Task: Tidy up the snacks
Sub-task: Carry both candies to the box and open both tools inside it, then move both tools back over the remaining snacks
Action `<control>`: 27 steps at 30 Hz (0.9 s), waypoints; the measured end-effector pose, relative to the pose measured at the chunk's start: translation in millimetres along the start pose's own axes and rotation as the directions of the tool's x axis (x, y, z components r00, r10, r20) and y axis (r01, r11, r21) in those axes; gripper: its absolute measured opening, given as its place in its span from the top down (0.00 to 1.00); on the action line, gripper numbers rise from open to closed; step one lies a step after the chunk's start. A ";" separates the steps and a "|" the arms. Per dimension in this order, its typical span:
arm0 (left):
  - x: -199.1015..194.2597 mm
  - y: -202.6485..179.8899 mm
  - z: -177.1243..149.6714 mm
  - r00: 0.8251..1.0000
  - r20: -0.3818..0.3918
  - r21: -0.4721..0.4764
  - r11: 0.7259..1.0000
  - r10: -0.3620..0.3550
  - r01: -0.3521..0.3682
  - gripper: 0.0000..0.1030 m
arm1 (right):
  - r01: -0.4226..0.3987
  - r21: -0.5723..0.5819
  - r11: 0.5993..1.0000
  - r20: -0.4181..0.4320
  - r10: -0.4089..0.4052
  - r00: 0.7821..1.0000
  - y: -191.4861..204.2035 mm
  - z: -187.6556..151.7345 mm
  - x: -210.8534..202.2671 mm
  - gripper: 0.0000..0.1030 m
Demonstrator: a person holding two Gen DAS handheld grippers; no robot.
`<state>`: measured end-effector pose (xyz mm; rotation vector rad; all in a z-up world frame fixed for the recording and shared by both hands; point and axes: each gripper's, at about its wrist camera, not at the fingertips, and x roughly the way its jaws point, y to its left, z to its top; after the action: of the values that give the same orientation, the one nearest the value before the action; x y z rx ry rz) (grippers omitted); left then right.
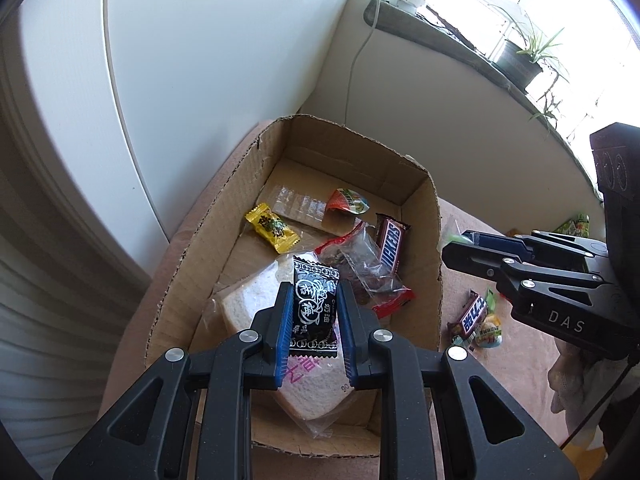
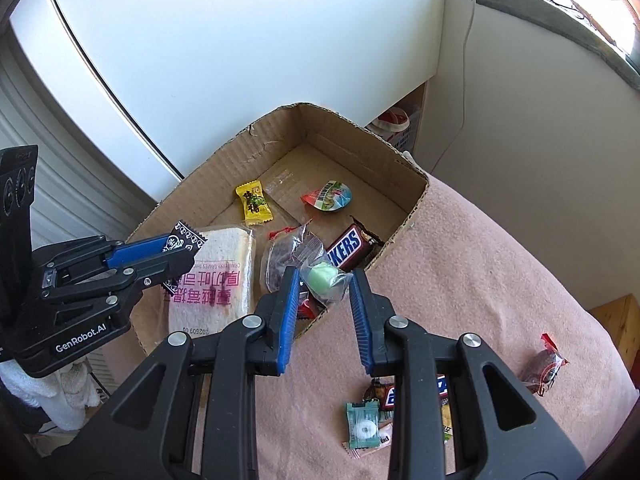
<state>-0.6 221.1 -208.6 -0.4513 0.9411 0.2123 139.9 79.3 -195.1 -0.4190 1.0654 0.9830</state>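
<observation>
Left wrist view, left tongs (image 1: 314,312) clamping black candy (image 1: 315,304) over box (image 1: 428,240), right tongs (image 2: 325,292) pinching green candy (image 2: 323,276).

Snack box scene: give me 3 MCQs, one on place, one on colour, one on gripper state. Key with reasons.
1. Where is the yellow candy?
A. inside the cardboard box
B. on the pink blanket
C. on the windowsill

2. What colour is the sweet inside the clear wrapper in the right gripper?
A. red
B. pale green
C. white

3. What is the left gripper doing?
A. open and empty
B. shut on the sandwich pack
C. shut on the black candy packet

Key:
1 A, it lies on the box floor, beyond the sandwich pack.
2 B, a green sweet shows through the wrapper between the pads.
3 C, the blue pads press both sides of the black packet.
</observation>
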 end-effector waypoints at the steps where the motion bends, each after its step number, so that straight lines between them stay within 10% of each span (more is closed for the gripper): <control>1: -0.7 0.8 0.1 1.000 0.001 -0.002 1.000 0.000 0.000 0.81 | -0.002 0.001 1.000 -0.004 0.002 1.000 1.2 2.1 2.7 0.74; 19: 3.7 6.0 5.8 1.000 -0.011 -0.019 1.000 0.014 -0.015 0.80 | -0.018 0.009 1.000 -0.016 0.018 1.000 5.8 19.7 19.0 0.73; 23: 3.7 5.6 5.4 1.000 -0.017 -0.020 1.000 0.020 -0.020 0.80 | 0.001 0.015 1.000 0.011 -0.001 1.000 2.3 18.8 12.7 0.40; 27: 1.9 5.9 4.6 1.000 -0.017 -0.024 0.999 0.023 -0.023 0.71 | 0.005 0.034 0.999 0.017 -0.006 1.000 -1.9 19.5 4.8 0.34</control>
<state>1.7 228.4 -209.5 -0.4653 0.9609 0.2414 152.6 94.3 -190.6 -0.3852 1.0633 0.9611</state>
